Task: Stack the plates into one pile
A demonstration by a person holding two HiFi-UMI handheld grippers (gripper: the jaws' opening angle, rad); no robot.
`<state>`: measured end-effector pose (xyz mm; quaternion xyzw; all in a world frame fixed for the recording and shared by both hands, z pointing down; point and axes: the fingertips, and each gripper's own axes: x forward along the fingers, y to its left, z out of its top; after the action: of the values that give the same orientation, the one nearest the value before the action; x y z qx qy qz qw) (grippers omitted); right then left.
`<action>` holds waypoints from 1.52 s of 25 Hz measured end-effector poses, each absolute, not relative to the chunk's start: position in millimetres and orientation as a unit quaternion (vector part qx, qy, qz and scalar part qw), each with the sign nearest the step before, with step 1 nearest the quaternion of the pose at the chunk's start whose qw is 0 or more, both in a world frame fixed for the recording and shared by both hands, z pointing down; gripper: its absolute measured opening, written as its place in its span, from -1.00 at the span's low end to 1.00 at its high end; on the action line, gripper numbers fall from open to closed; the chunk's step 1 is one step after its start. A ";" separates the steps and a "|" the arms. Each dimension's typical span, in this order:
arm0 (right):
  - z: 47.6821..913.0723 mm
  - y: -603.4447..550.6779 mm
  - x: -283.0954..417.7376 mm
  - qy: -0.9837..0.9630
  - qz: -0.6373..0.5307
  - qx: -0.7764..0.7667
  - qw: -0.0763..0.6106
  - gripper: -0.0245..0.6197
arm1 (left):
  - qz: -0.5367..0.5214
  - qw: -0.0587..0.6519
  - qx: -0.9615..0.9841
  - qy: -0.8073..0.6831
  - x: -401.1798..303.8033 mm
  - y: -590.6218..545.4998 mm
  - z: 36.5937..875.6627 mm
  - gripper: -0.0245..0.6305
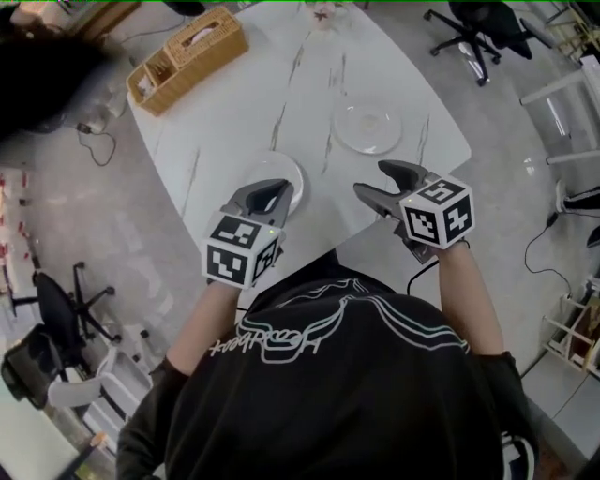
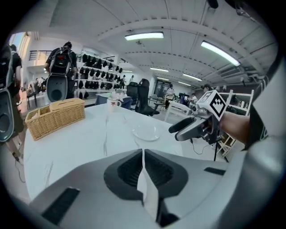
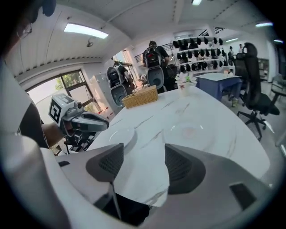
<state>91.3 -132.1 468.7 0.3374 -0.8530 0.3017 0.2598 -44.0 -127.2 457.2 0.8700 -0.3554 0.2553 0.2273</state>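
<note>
**Tabletop** (image 1: 309, 84): white marble with grey veins and rounded corners. It carries two plates and a basket.

**White plate** (image 1: 274, 167): lies flat near the tabletop's near edge, on the person's left. The left hand-held gripper covers part of it in the head view. It also shows in the right gripper view (image 3: 119, 134), just beyond that gripper's tips.

**Clear plate** (image 1: 368, 128): lies flat further in and to the right, well apart from the white plate. The two are not stacked. It shows a faint reddish mark at its middle in the right gripper view (image 3: 192, 131), and it is seen from the left gripper view as well (image 2: 145, 132).

**Left hand-held gripper** (image 1: 281, 190): jaws pressed together with only a thin seam between the pads and nothing pinched (image 2: 143, 153). Its tips sit over the near rim of the white plate. Whether they touch the plate cannot be told.

**Right hand-held gripper** (image 1: 372, 178): jaws spread wide and empty, with bare tabletop showing between them (image 3: 144, 156). It is held over the near edge, short of the clear plate.

**Wicker basket** (image 1: 187, 52): rectangular with compartments, at the far left corner of the tabletop.

**Office chair** (image 1: 473, 28): black, on the floor beyond the tabletop's far right side.

**Person**: dark printed shirt, with both forearms reaching forward.
</note>
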 end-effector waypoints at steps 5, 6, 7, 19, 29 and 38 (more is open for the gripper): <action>462.9 -125.3 138.3 -0.835 0.310 0.390 0.235 0.02 | 0.279 0.185 0.892 -0.303 12.2 -136.5 445.2 -0.82; 462.1 -124.0 145.9 -0.832 0.312 0.397 0.230 0.02 | 0.283 0.179 0.895 -0.294 21.4 -137.5 443.3 -0.82; 461.1 -123.0 152.8 -0.829 0.314 0.404 0.225 0.02 | 0.285 0.176 0.897 -0.287 29.7 -138.3 441.4 -0.82; 483.1 -159.3 207.2 -0.799 0.338 0.460 0.187 0.02 | 0.343 0.136 0.894 -0.255 86.6 -200.1 462.9 -0.82; 512.6 -201.6 203.7 -0.788 0.351 0.457 0.215 0.02 | 0.402 0.129 0.870 -0.253 94.5 -255.4 515.0 -0.82; 529.9 -217.2 197.1 -0.777 0.375 0.455 0.220 0.02 | 0.433 0.122 0.859 -0.243 94.4 -274.9 542.9 -0.82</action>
<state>197.1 -217.2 529.9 0.4545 -0.7773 0.3754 0.2196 94.4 -274.9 542.9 0.8594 -0.2434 0.4330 0.1216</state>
